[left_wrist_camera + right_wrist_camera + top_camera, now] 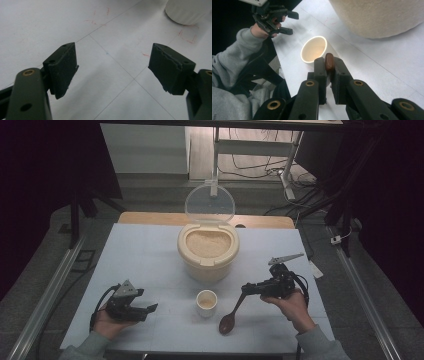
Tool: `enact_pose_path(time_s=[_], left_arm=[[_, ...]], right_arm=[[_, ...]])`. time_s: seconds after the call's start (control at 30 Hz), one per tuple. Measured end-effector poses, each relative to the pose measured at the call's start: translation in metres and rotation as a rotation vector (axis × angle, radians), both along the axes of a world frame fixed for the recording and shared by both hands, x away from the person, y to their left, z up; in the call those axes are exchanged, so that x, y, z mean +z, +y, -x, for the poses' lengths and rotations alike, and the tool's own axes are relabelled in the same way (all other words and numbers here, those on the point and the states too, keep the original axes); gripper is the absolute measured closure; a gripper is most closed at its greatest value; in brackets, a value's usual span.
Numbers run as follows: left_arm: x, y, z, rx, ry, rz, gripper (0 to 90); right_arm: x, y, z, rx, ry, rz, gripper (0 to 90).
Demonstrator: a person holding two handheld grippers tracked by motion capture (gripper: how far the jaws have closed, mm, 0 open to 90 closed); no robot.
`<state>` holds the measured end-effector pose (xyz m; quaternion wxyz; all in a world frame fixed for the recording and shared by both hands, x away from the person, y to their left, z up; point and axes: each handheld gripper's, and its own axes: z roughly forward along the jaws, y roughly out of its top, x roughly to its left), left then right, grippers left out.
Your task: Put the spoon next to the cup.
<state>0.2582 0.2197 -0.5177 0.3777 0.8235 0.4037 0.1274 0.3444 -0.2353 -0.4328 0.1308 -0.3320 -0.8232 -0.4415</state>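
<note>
A brown wooden spoon (232,315) hangs by its handle from my right gripper (246,289), bowl end down near the table; in the right gripper view the handle tip (329,62) is pinched between the shut jaws. A small cream cup (206,302) stands just left of the spoon, also seen as the cup (314,49) past the jaws. A cream rice container (207,251) with its clear lid (209,203) raised sits behind. My left gripper (151,310) rests at the front left, jaws wide apart over bare table, its pads (63,67) holding nothing.
The white table (145,255) has thin lines and faint red marks (187,37). The container base (187,11) shows at the upper right of the left gripper view. A grey sleeve (229,65) and the left gripper (273,18) appear in the right gripper view.
</note>
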Motion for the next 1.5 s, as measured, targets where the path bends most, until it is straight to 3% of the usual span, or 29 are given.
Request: enact_pose_path(time_s=[0.23,0.43,1.0,1.27,1.5], left_arm=[[0.0,0.0,0.0,-0.005,0.001,-0.003,22.3],[0.0,0.0,0.0,-0.006,0.002,-0.003,22.3],[0.0,0.0,0.001,0.001,0.003,-0.001,22.2],[-0.001,0.001,0.001,0.003,0.003,0.004,22.3],[-0.001,0.002,0.001,0.002,0.004,0.004,22.3]], right_arm=[[-0.005,0.013,-0.008,0.0,-0.003,0.013,81.1],[-0.014,0.02,-0.016,-0.037,-0.064,0.026,78.0],[-0.042,0.027,-0.025,-0.111,-0.157,0.021,70.6],[-0.06,0.034,-0.036,-0.134,-0.165,0.048,66.4],[-0.07,0.039,-0.041,-0.144,-0.179,0.102,61.3]])
